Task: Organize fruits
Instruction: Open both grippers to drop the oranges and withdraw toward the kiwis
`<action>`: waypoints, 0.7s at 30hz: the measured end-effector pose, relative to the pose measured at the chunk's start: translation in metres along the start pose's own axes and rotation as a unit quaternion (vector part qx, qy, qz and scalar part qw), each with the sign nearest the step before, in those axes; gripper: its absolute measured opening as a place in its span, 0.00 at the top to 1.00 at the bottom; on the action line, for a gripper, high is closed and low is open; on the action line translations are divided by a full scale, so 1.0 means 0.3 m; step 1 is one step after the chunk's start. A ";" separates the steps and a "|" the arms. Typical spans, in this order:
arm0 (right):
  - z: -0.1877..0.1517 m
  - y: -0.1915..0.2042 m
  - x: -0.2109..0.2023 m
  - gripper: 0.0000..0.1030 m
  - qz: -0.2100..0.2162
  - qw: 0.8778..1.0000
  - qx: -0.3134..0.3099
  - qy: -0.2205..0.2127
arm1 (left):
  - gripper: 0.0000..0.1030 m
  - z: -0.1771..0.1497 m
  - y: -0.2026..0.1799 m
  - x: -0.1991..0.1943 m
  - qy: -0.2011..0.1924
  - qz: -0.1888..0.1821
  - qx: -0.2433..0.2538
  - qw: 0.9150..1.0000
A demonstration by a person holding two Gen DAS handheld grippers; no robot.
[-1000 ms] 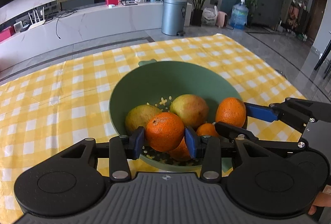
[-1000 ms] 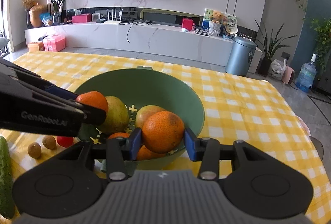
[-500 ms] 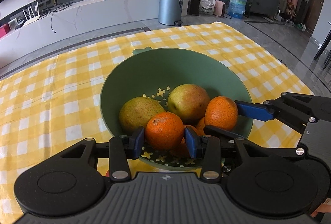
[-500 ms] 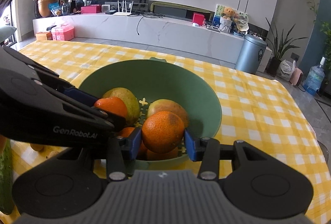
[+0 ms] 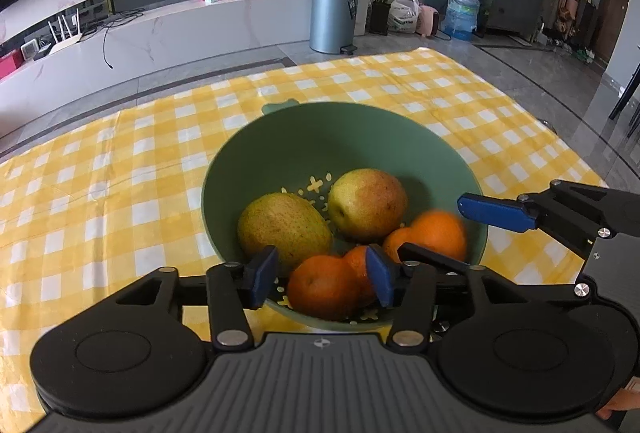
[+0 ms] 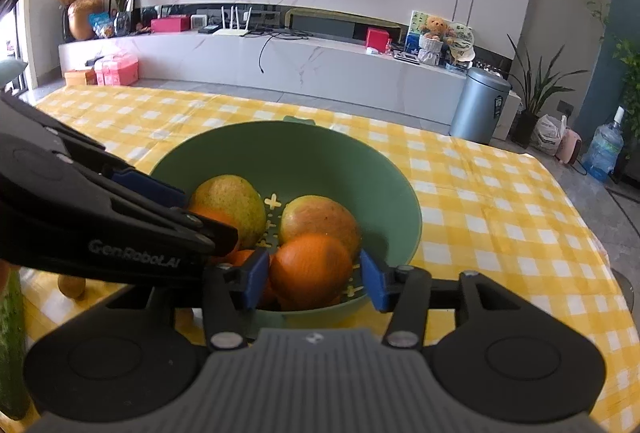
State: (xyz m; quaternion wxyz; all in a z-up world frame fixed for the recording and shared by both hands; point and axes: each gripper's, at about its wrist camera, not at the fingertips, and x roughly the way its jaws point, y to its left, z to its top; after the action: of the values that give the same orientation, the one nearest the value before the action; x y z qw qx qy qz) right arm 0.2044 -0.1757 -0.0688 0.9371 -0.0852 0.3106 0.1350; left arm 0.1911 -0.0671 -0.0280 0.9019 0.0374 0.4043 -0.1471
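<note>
A green colander bowl point(image 5: 320, 137) stands on the yellow checked tablecloth and holds two pears point(image 5: 284, 225) and several oranges. My left gripper point(image 5: 322, 277) is open over the bowl's near rim, with an orange point(image 5: 324, 285) lying loose in the bowl between its blue pads. My right gripper point(image 6: 314, 279) is open too; its orange point(image 6: 310, 269) looks blurred and rests among the fruit. The bowl also shows in the right wrist view point(image 6: 320, 153). The right gripper's fingers point(image 5: 496, 211) reach in from the right in the left wrist view.
A kiwi point(image 6: 71, 286) and a green cucumber point(image 6: 10, 345) lie on the cloth left of the bowl. The left gripper's body point(image 6: 100, 229) crosses the right wrist view's left side. The table's right edge point(image 5: 580, 153) drops to a grey tiled floor.
Both grippers lowered their oranges into the bowl and opened. The two oranges now lie among the other fruit instead of being clamped between the pads.
</note>
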 end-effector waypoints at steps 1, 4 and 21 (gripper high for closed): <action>0.001 -0.006 -0.003 0.49 0.000 1.000 0.006 -0.002 | 0.41 0.002 0.001 -0.005 -0.001 0.001 0.000 1.000; -0.003 -0.014 -0.014 0.49 0.004 1.000 0.019 -0.009 | 0.41 0.009 0.005 -0.028 -0.010 0.007 -0.004 1.000; -0.003 0.040 -0.169 0.25 0.026 0.991 0.070 -0.113 | 0.32 -0.011 0.051 -0.254 -0.056 0.037 0.009 0.998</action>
State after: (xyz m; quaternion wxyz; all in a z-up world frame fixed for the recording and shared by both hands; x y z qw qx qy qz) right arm 0.1611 -0.1748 -0.0397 0.9661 0.0050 0.2132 0.1457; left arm 0.1451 -0.0339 0.0255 0.9275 0.0523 0.3504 -0.1195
